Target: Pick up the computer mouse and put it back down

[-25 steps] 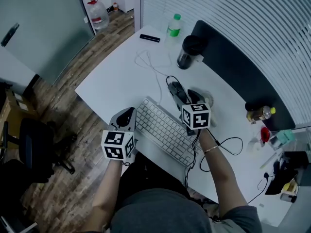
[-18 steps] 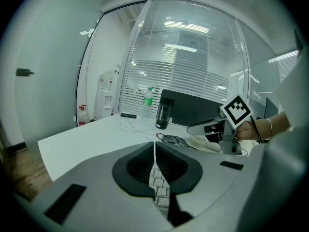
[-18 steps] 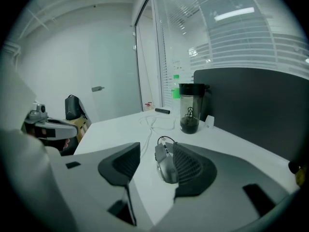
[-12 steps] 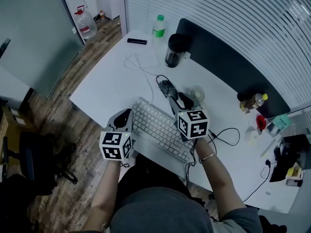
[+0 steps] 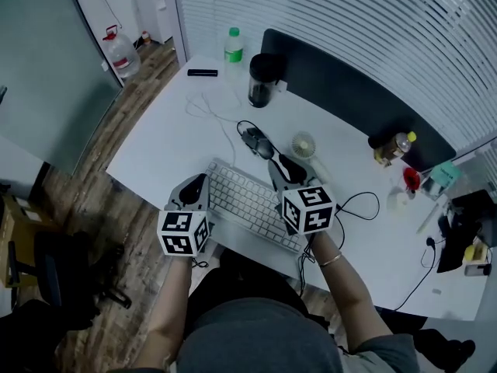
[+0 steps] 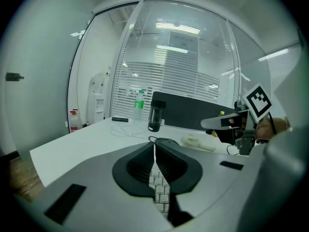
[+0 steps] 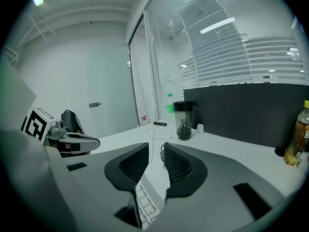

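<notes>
The black computer mouse [image 5: 253, 139] lies on the white desk [image 5: 163, 142] beyond the keyboard [image 5: 247, 203], its cable looping off to the left. My right gripper [image 5: 282, 168] hovers over the keyboard's right end, a short way behind the mouse and not touching it. Its jaws have just been closing and stand open [image 7: 155, 151] with a narrow empty gap. My left gripper [image 5: 195, 186] rests at the keyboard's left end, shut [image 6: 155, 146] with only a thin slit. The mouse [image 6: 166, 141] shows just past its tips.
A black tumbler [image 5: 262, 80], a green-capped bottle [image 5: 233, 47] and a small black device [image 5: 202, 72] stand at the desk's far side before a dark partition [image 5: 349, 92]. A small white fan [image 5: 304, 144] lies right of the mouse. Bottles and clutter [image 5: 392, 146] fill the right end.
My right gripper has drawn back and up from the mouse, which stays on the desk, and its jaws have narrowed. The left gripper has barely moved.
</notes>
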A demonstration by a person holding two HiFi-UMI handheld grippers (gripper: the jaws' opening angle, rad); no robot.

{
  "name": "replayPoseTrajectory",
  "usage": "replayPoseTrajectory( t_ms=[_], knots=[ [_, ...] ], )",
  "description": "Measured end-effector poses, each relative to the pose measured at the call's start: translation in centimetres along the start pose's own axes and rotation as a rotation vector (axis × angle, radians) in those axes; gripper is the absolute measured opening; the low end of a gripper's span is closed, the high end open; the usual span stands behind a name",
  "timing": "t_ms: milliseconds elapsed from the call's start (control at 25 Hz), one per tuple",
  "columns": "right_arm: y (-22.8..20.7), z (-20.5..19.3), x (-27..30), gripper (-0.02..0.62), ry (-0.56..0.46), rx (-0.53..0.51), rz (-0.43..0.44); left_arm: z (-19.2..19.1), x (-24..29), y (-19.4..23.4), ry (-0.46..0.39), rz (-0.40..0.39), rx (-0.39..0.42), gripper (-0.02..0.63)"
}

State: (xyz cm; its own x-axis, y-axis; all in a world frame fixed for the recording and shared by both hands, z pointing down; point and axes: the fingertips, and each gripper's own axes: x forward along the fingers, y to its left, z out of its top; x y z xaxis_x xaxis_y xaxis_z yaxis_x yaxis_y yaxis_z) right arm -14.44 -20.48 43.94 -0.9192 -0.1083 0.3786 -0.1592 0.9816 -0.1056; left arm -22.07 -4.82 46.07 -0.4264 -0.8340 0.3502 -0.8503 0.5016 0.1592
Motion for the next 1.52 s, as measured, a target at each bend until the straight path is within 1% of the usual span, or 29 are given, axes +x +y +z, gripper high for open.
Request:
replayPoseTrajectory(
  t_ms=[240, 600, 840, 1240, 1520],
  knots=[
    [0.2, 0.5, -2.1, 0.063, -0.044, 0.024, -0.031, 0.4, 0.0, -0.2, -0.009, -0.011, 0.011, 0.028],
    [0.6, 0.0, -4.8, 0.010, -0.078, 0.069, -0.090, 0.4, -0.3, -1.2, -0.012, -0.046, 0.026, 0.028],
    [1.2, -0.4, -6.0, 0.006, -0.084, 0.068, -0.106, 0.2, -0.7, -1.3, -0.013, -0.052, 0.034, 0.028],
    [1.9, -0.9, -7.8, 0.005, -0.117, 0.099, -0.114, -0.1, -1.2, -1.6, -0.012, -0.060, 0.043, 0.028],
    [1.6, -1.4, -8.8, 0.003, -0.111, 0.103, -0.142, -0.1, -1.2, -2.1, -0.013, -0.070, 0.048, 0.028]
  ],
)
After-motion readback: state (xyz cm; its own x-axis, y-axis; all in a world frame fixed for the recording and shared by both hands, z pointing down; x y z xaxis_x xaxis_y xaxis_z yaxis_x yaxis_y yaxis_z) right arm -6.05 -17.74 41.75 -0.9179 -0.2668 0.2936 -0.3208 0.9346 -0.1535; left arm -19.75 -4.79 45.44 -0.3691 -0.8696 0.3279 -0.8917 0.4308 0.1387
